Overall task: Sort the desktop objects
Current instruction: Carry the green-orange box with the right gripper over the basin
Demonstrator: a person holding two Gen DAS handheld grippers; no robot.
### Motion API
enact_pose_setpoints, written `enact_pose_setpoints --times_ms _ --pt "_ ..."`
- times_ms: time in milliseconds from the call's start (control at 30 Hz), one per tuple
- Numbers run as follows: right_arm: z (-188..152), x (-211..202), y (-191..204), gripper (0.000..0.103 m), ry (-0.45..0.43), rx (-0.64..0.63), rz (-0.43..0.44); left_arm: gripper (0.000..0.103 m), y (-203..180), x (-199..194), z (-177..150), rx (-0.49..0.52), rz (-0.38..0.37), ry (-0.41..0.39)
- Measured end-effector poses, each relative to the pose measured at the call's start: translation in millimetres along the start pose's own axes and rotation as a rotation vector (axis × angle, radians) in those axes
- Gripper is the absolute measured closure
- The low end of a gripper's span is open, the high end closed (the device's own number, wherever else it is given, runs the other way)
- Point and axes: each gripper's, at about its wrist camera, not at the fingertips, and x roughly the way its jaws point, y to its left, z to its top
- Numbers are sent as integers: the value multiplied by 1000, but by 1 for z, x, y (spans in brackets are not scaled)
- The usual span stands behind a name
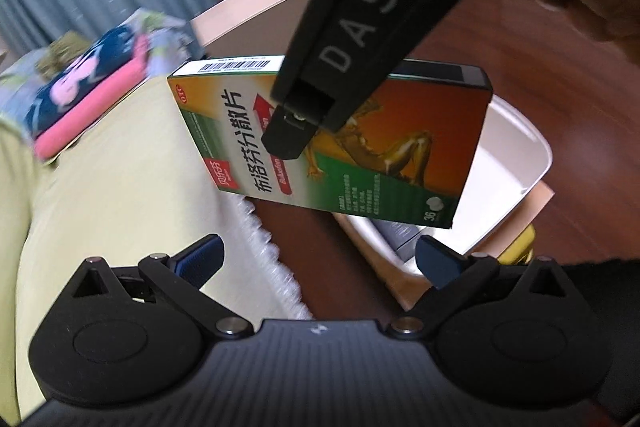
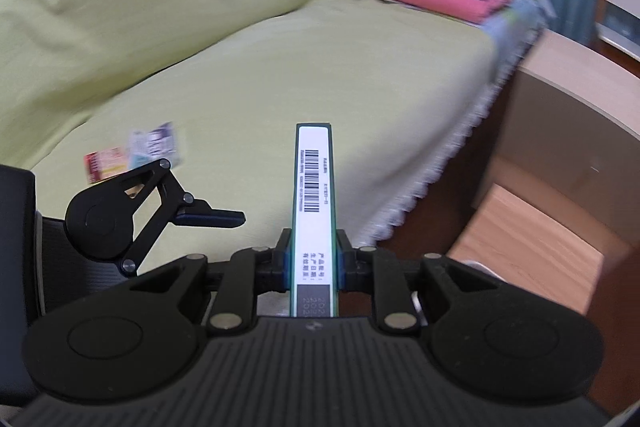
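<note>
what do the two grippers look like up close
Both are matte black. Each has a ribbed body, two rounded lobes with triangular cut-outs, and linkage bars on silver pins. The left gripper has fingers with blue ribbed pads. The right gripper carries white "DAS" lettering on its side.

The medicine box [image 1: 360, 147] carries large white Chinese characters reading 布洛芬分散片 along its green and orange face, with a small "OTC" oval at one corner, a red brand tag reading 贝乐芬, and "36" near the opposite corner. A barcode is printed on its white narrow edge [image 2: 314, 187], with small Chinese print beside it too fine to read. The right claw's [image 1: 288, 135] black finger bears the white letters "DAS".
</note>
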Motion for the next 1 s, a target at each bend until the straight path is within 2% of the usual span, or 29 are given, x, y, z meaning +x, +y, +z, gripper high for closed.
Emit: enact_pose_setpoints --times_ms 367,633,767,1000 --pt "-33 -23 -65 86 -12 133 -66 0 -56 28 44 113 -83 -15" --pt "-51 -26 -84 86 -2 176 -87 0 -70 36 51 155 -118 -12" --pt "-63 -21 -95 86 19 194 -111 0 -65 40 48 158 -142 -8" --pt "-73 -10 -115 86 29 224 -154 0 -69 64 46 196 -168 19"
